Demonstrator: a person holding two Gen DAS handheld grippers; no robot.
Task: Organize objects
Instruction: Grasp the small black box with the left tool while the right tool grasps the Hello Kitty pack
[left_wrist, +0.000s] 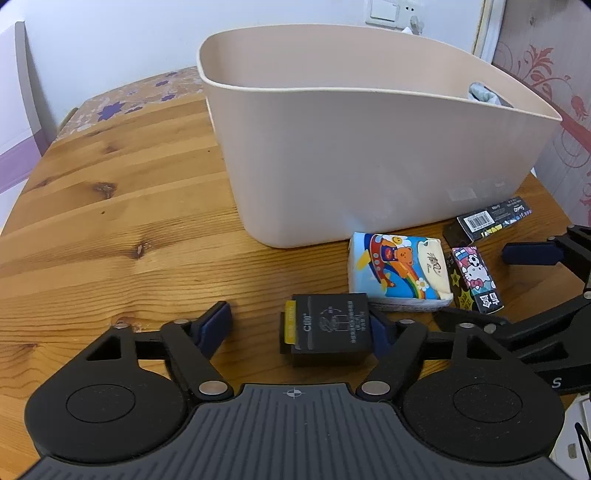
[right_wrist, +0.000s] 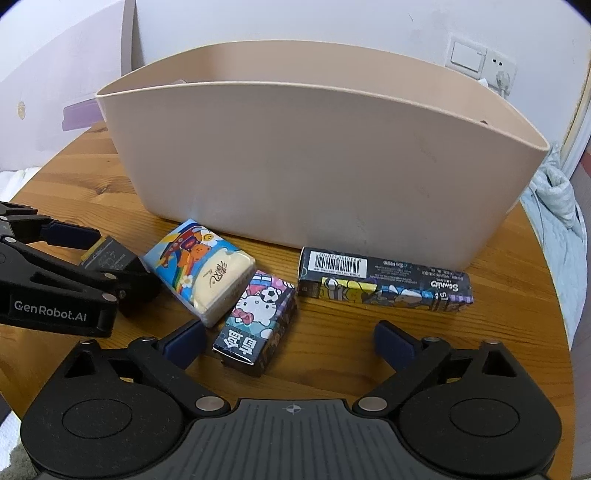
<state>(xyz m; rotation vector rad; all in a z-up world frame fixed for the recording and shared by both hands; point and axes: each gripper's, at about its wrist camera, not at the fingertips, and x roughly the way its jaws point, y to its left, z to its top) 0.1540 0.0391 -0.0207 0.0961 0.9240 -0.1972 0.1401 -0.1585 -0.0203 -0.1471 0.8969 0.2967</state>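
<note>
Right gripper (right_wrist: 290, 345) open at bottom centre, Hello Kitty box (right_wrist: 256, 317) btwn fingers. Tissue pack (right_wrist: 201, 269) left of it, long black box (right_wrist: 384, 284) right. Beige bin (right_wrist: 314, 166) behind. Left gripper (right_wrist: 79, 254) at left edge w/ black box (right_wrist: 118, 258).

Left hand-held gripper (left_wrist: 299, 326) held low and level, jaws spread wide; right hand-held gripper (right_wrist: 291, 341) likewise low, jaws wide apart, positioned just beside the left

bin (right_wrist: 317, 166) – 1 | tissue pack (right_wrist: 201, 269) – 1 | boxes – 3: black (left_wrist: 328, 334), Kitty (right_wrist: 258, 317), long (right_wrist: 384, 282)
</note>
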